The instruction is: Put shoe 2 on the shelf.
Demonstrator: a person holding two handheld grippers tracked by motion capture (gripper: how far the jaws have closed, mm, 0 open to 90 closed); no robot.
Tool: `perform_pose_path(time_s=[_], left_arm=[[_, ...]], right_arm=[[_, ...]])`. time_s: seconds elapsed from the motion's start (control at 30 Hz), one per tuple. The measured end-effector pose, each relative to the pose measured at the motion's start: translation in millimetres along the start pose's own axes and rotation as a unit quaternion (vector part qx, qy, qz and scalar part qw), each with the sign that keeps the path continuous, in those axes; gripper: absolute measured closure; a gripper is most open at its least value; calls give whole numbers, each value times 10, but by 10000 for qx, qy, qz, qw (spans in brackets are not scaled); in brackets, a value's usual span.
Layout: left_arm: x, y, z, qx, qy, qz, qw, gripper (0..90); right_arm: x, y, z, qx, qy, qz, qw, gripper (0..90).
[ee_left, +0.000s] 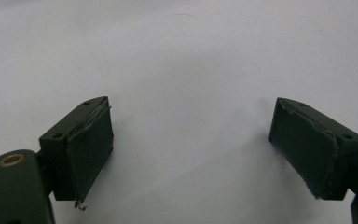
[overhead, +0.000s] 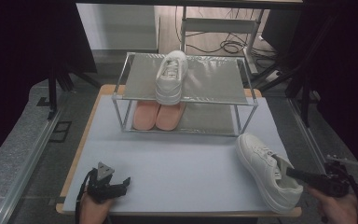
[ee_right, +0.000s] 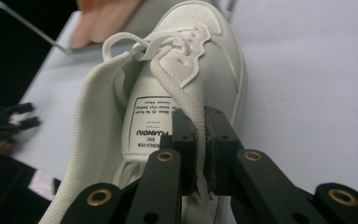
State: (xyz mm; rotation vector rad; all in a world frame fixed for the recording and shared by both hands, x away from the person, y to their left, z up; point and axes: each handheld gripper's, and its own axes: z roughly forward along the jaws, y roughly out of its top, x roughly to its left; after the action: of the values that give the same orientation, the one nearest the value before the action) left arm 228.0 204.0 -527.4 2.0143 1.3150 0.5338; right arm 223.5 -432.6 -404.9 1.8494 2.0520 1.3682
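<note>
The right gripper point(ee_right: 199, 140) has its fingers pinching the side collar of the white shoe point(overhead: 266, 170), which lies at the surface's point(overhead: 177, 163) near right corner. The left gripper point(ee_left: 191, 149) rests with fingers spread.

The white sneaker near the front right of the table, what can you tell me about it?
The white sneaker is a low lace-up of smooth, leather-like material with a thick white sole, white laces and a mesh-like lining. It rests on its sole on the pale table, toe towards the metal rack. Its tongue is folded back, showing a printed label. The right gripper is shut on the edge of its opening.
</note>
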Motion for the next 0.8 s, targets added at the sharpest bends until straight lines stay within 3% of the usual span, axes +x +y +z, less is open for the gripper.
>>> perform_pose_path(time_s=[0.4,0.8], left_arm=[[0,0,0,3,0,1,10000,134],[-2,0,2,-12,0,-14,10000,134]], right_arm=[[313,237,30,-81,635,-166,9978,849],[580,463,172,-144,1399,-108,9900,848]])
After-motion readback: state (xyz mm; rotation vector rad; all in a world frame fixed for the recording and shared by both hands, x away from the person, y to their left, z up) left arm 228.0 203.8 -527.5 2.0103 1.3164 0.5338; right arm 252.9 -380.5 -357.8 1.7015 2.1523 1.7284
